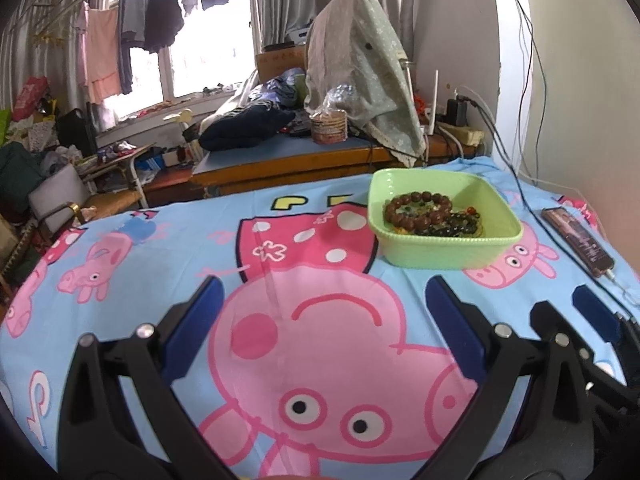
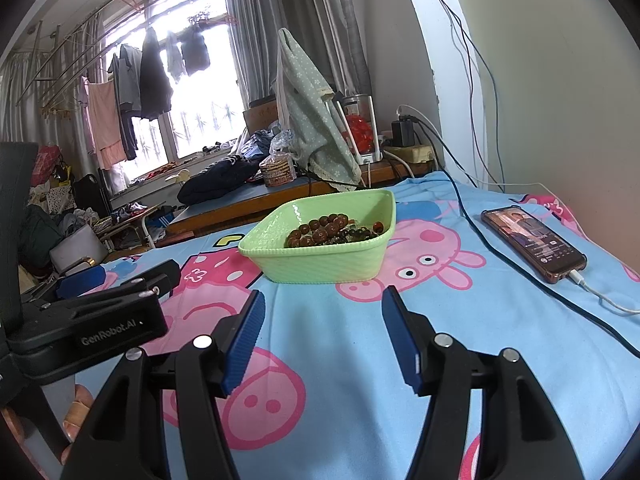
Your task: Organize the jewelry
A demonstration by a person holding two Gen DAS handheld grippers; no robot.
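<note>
In the green basket [image 1: 448,248], brown and dark bead bracelets [image 1: 420,210] lie heaped.

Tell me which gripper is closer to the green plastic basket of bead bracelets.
Right, seemingly. The right gripper sits open just before the green plastic basket; the left gripper, also open, sits farther back, to its left.
</note>
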